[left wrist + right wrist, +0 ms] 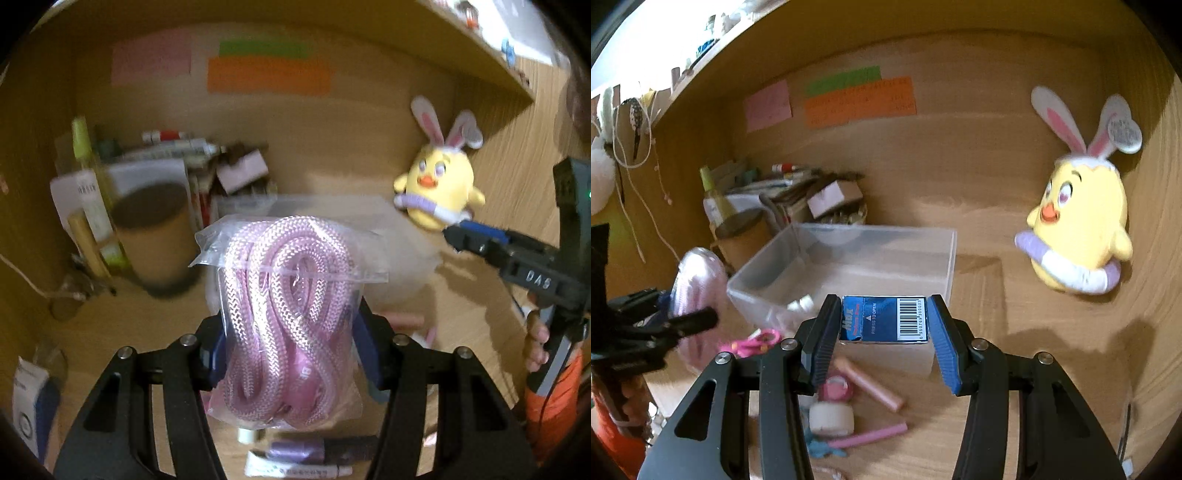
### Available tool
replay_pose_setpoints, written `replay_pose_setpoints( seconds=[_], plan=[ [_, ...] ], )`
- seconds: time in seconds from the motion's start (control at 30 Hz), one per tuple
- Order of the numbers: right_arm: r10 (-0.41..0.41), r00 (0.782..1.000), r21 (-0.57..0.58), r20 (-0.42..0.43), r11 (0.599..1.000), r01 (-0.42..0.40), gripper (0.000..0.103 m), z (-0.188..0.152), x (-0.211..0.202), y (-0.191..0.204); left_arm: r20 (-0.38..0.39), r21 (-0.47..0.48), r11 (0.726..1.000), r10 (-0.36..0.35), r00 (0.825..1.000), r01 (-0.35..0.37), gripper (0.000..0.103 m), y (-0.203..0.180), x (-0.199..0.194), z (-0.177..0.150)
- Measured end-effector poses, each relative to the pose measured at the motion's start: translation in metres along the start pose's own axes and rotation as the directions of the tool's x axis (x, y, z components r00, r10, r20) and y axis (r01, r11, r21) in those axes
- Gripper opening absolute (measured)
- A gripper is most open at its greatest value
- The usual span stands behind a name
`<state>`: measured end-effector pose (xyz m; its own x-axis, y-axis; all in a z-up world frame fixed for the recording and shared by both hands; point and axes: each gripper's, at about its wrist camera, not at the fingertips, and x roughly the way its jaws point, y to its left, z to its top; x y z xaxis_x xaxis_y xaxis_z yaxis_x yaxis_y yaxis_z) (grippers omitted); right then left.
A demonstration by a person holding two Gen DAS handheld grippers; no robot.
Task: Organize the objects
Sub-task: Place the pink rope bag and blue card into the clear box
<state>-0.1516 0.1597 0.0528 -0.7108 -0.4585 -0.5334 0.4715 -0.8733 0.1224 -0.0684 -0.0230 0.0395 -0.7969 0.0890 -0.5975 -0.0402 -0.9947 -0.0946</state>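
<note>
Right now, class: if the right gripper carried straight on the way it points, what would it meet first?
Probably the clear plastic bin, just beyond the blue box that the right gripper holds; depth is uncertain.

Glossy clear plastic bag (291, 258) around braided pink rope (288, 314); matt wood desk (1015, 406)

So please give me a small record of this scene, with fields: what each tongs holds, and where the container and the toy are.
left tongs: shut on bag of pink rope, lifted above the desk
right tongs: shut on blue box with a barcode
clear bin: on the desk, behind the blue box
yellow chick toy: right of the bin
loose items: pink sticks and tape rolls on the desk
</note>
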Motion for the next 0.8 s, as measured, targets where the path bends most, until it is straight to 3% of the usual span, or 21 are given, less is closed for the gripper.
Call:
replay_pose_setpoints(
  seconds=[0.13, 0.33, 0.6, 0.8],
  plan=[
    [-0.007, 1.000, -0.007, 0.024, 1.000, 0.007, 0.044, 0.017, 0.004, 0.002, 0.046, 0.005, 1.000, 0.023, 0.999, -0.024, 0.057, 0.006, -0.003, 0.025],
    [-0.016, 1.000, -0.013, 0.017, 1.000, 0.017, 0.044, 0.037, 0.022, 0.005, 0.045, -0.017, 1.000, 0.023, 0.999, -0.022, 0.057, 0.015, 0.016, 0.053],
    [-0.021, 0.995, -0.032, -0.093, 0.999, 0.018, 0.044, 0.041, 0.069, 0.010, -0.037, 0.022, 0.997, 0.068, 0.997, -0.067, 0.057, 0.013, 0.071, 0.066],
    [-0.018, 0.983, -0.046, -0.183, 0.999, 0.009, 0.044, 0.033, 0.103, 0.013, -0.123, 0.032, 0.998, 0.061, 0.991, -0.058, 0.057, 0.015, 0.110, 0.060]
  ],
)
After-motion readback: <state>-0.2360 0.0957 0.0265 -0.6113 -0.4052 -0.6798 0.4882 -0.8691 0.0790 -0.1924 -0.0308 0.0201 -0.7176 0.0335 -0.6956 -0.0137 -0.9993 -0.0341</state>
